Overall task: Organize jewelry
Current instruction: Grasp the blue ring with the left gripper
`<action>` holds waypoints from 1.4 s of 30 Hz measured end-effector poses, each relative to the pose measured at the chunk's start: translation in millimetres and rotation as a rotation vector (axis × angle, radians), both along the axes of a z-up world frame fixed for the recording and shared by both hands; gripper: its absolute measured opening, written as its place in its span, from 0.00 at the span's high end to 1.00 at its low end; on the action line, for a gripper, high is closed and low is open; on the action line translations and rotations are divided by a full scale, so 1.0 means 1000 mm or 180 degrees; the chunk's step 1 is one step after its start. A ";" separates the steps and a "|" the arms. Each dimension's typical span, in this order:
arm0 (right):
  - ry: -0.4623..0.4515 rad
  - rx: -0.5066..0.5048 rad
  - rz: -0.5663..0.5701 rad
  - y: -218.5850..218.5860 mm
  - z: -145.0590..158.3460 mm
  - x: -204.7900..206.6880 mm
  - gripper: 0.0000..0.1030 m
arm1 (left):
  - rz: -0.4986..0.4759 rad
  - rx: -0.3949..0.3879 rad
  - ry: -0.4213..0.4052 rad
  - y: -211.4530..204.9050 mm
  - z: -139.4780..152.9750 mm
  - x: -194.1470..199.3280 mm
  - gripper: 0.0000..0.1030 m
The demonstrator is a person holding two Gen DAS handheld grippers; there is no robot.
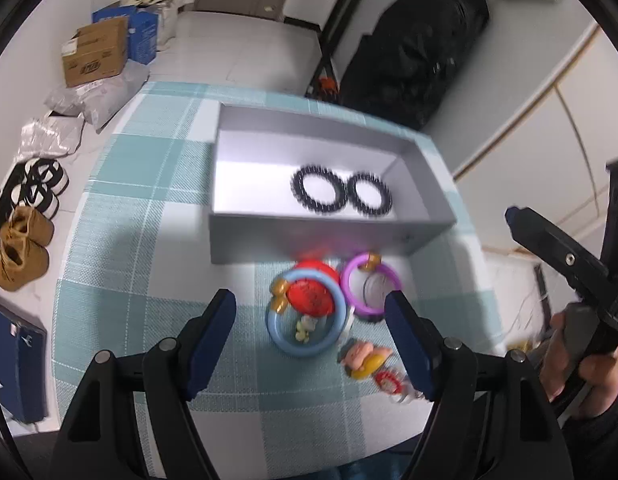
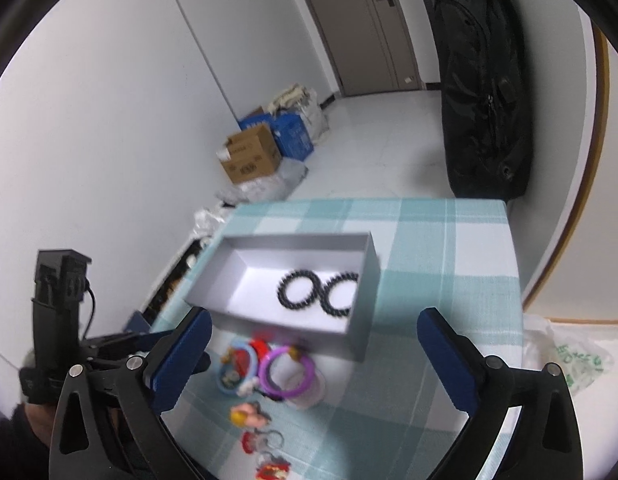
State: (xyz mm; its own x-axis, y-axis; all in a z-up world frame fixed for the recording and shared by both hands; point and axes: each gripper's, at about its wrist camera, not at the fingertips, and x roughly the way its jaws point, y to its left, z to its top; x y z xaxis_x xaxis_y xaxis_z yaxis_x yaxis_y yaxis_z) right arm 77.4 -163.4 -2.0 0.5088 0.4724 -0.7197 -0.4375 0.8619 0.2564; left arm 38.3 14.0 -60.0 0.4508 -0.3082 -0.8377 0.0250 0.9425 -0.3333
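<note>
A grey open box (image 1: 329, 236) sits on the check-cloth table and holds two black bead bracelets (image 1: 297, 190) (image 1: 386, 200). In front of it lie a blue bracelet (image 1: 277, 332), a red round piece (image 1: 313, 294), a purple bracelet (image 1: 349, 284) and small figure keychains (image 1: 365, 356). My left gripper (image 1: 309, 296) hovers open over the blue bracelet, its pads clear of it. My right gripper (image 2: 315, 316) stands wide open over the box's near wall (image 2: 369, 300), with the purple bracelet (image 2: 269, 376) and the keychains (image 2: 245, 416) below it. Nothing is held.
The table's teal check cloth (image 1: 149, 240) ends close behind the box. A black bag (image 1: 421, 52) stands beyond the far edge. Cardboard boxes (image 1: 97, 52) and shoes (image 1: 21, 256) are on the floor at the left. A plastic bag (image 2: 569, 364) lies off the right side.
</note>
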 end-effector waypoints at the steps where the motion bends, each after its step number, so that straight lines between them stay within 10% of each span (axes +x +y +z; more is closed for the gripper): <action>1: 0.0041 -0.0037 0.0000 0.000 -0.003 0.000 0.00 | -0.0060 0.0038 0.0052 -0.003 -0.003 0.001 0.29; 32: 0.0523 -0.0211 -0.0072 -0.011 -0.031 0.003 0.00 | -0.0214 0.0678 0.0212 -0.031 -0.025 0.008 0.30; 42: 0.0565 -0.0187 -0.0101 -0.012 -0.032 0.005 0.00 | -0.0254 0.0753 0.0194 -0.034 -0.024 0.007 0.47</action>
State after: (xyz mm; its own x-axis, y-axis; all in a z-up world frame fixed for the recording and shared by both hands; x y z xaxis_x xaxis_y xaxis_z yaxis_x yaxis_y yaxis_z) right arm 82.1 -175.5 -33.9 0.3855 0.4125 -0.8254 -0.3622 0.8904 0.2758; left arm 45.1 -20.0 -84.3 0.3794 -0.1330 -0.9156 0.0891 0.9903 -0.1069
